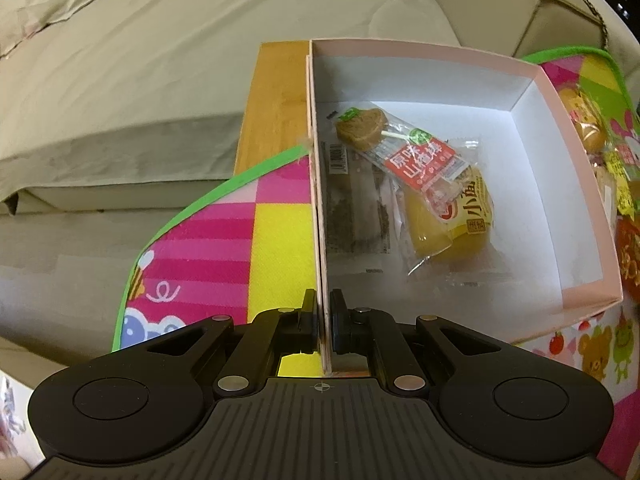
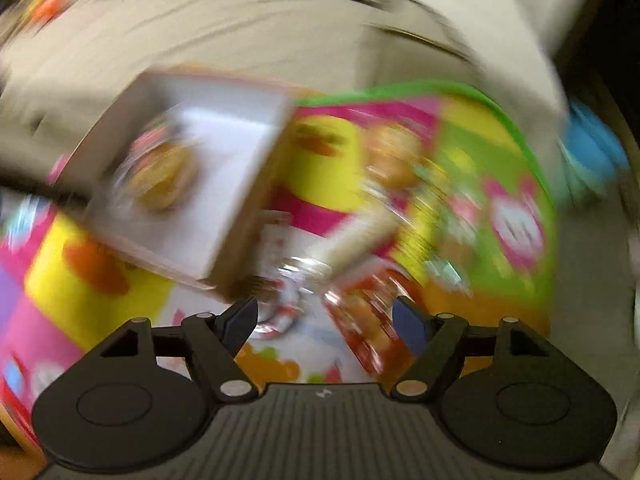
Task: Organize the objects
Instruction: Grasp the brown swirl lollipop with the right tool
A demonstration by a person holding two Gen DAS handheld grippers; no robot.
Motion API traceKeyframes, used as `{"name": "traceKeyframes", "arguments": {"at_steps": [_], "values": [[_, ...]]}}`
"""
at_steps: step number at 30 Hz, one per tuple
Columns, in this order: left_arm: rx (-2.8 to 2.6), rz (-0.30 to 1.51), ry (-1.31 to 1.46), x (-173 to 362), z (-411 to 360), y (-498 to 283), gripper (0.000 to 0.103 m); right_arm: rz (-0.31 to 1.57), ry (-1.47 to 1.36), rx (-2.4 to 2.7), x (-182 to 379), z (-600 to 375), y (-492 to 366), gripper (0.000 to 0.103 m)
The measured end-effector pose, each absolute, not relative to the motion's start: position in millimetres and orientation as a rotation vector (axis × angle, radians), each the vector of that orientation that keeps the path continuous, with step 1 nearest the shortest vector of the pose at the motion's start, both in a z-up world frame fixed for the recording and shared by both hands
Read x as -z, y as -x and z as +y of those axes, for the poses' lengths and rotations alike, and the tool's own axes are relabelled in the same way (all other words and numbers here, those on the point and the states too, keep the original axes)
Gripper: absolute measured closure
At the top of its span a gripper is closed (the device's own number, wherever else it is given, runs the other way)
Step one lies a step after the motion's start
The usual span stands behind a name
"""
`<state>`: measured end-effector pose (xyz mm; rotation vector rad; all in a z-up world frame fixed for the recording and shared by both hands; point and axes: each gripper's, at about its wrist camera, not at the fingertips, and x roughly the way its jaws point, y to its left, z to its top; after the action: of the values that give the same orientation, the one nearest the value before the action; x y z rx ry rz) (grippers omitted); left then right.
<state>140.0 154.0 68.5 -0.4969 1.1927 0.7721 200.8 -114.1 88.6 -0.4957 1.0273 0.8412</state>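
The left tongs [image 1: 324, 320] are shut tight on the near wall of the pink box [image 1: 576, 184], and they hold it in place on the bright play mat [image 1: 224, 240]. The box sits at the far left part of the mat. Inside lie a lollipop pack [image 1: 416, 156] and a yellow snack pack [image 1: 456, 220]. The lollipop's red label has Chinese words on it, and the yellow pack shows "小鱼".

The right tongs [image 2: 325, 320] are open, with nothing pressed between them. Their picture is very blurry. A pile of loose snack packs [image 2: 360, 312] lies on the mat just ahead of them, to the right of the box. The right hand is nearer to these packs. The writing on them cannot be read.
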Motion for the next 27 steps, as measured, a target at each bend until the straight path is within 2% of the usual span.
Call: {"name": "traceKeyframes", "arguments": {"at_steps": [4, 8, 10, 11, 12, 14, 21, 27], "values": [[-0.774, 1.194, 0.497, -68.3, 153.4, -140.6, 0.095, 0.943, 0.724, -1.032, -62.3, -78.3, -172.2, 0.028], [-0.779, 1.195, 0.493, -68.7, 151.8, -140.7, 0.095, 0.916, 0.815, -1.065, -35.6, -61.9, -165.3, 0.029], [-0.777, 1.195, 0.488, -68.4, 150.9, -140.4, 0.095, 0.933, 0.817, -1.042, -25.8, -57.5, -171.2, 0.034], [-0.775, 1.193, 0.488, -68.2, 151.1, -139.9, 0.095, 0.946, 0.792, -1.049, -25.2, -58.1, -174.6, 0.039], [-0.775, 1.191, 0.492, -68.1, 151.3, -139.0, 0.095, 0.960, 0.771, -1.053, -26.1, -58.8, -176.9, 0.051], [-0.780, 1.189, 0.502, -67.5, 151.7, -138.4, 0.095, 0.979, 0.761, -1.049, -28.9, -61.0, -174.6, 0.057], [-0.792, 1.193, 0.503, -66.8, 151.1, -140.1, 0.095, 1.134, 0.680, -0.962, -25.9, -99.2, -154.9, 0.057], [-0.806, 1.193, 0.501, -66.4, 150.8, -141.5, 0.095, 1.160, 0.616, -0.907, -23.3, -115.7, -145.4, 0.053]]}}
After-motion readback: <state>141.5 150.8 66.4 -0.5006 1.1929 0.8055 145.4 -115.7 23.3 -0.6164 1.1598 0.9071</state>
